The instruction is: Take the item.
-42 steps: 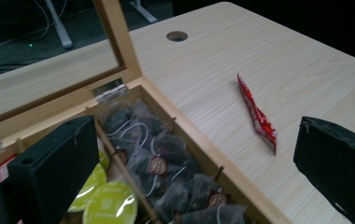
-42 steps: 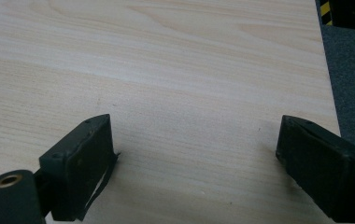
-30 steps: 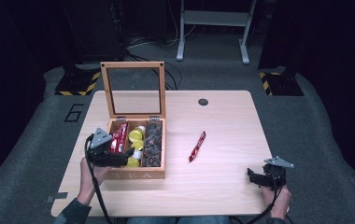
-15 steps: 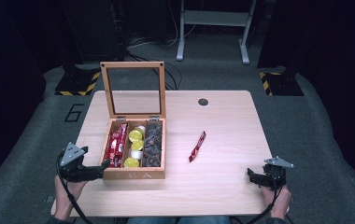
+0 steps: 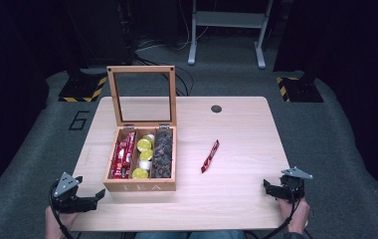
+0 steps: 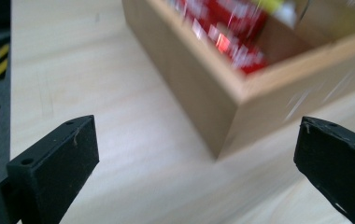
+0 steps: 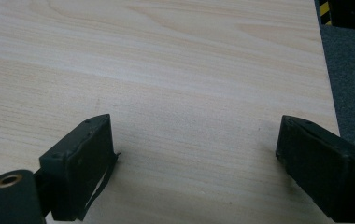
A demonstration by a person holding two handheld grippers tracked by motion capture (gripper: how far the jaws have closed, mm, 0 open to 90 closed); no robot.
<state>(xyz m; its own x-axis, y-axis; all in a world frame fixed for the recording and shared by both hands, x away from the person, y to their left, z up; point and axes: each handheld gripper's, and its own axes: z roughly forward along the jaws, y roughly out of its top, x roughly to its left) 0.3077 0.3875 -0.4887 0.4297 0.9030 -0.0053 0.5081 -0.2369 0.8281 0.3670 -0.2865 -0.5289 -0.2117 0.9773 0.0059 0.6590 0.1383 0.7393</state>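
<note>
Both grippers, left (image 5: pixel 99 194) and right (image 5: pixel 267 187), are wide open, empty. Probably the packet (image 5: pixel 210 156) goes in the box (image 5: pixel 140 185) next, so pinch it mid-length.

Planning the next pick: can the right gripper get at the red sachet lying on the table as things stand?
Probably yes. The right gripper is open at the near right edge, and bare table lies between it and the red sachet; the tea box sits off to the left.

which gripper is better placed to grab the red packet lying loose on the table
Probably right. The red packet lies right of the tea box, which stands between it and the left gripper; the open right gripper has bare table before it.
</note>
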